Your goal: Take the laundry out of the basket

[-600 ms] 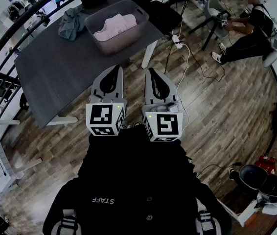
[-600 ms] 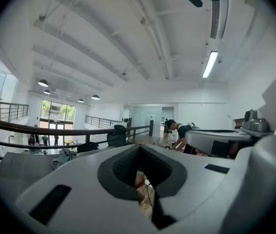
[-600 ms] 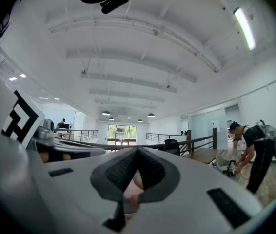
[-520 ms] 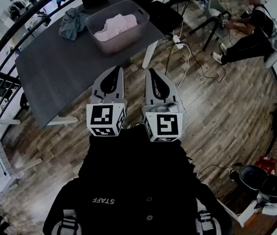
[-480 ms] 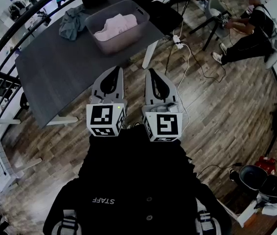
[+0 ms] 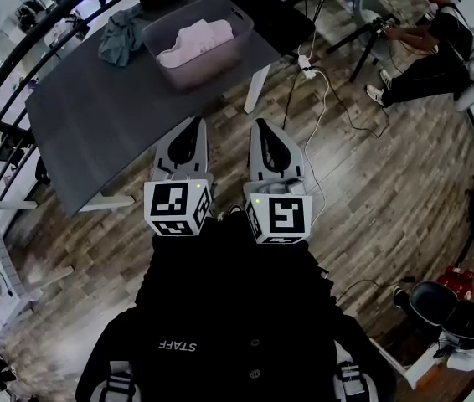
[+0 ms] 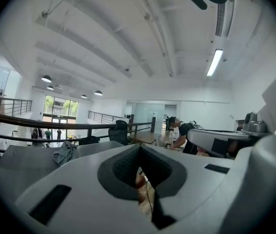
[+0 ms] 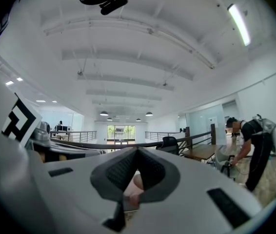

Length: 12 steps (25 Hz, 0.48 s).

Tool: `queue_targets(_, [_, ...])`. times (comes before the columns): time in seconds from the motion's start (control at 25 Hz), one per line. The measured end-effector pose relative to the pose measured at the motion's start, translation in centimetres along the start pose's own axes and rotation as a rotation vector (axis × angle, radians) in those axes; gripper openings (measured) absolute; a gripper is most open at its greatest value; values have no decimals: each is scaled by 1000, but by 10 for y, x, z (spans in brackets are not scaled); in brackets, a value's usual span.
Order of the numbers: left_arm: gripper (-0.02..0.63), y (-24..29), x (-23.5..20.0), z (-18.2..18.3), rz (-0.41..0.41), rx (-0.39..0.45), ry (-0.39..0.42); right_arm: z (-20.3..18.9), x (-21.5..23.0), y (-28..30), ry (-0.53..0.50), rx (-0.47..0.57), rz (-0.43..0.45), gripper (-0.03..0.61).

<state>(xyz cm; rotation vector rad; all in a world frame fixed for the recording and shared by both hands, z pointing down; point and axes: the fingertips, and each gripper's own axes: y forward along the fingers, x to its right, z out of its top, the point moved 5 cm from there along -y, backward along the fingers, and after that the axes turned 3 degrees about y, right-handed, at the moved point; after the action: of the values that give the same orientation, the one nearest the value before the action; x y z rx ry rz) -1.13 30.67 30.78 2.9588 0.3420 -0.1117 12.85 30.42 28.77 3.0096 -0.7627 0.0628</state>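
Observation:
A translucent grey basket stands near the far right corner of the dark grey table, with pink laundry inside it. A grey-teal garment lies on the table just left of the basket; in the left gripper view it is the crumpled garment. My left gripper and right gripper are held side by side close to my body, over the wooden floor and short of the table's near edge. Both are shut and hold nothing. In the gripper views the left gripper and right gripper point level across the room.
A person sits at the upper right beside a chair. A white cable runs over the floor by the table leg. A black railing curves behind the table. Bags lie at the lower right.
The head view has shifted slightly, so the table and basket sit a little higher in the picture. Both grippers stay shut by my body, the left one marginally lower.

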Motion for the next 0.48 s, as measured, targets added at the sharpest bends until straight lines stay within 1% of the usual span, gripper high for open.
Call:
queue_targets(0.2, [0,6,9,-9,10,-22,1,-8,14,-3,14,-11,1,14])
queue_targets(0.48, [0,17,26,-15,21,-31,5,-15,31,-4,23,-24,12,15])
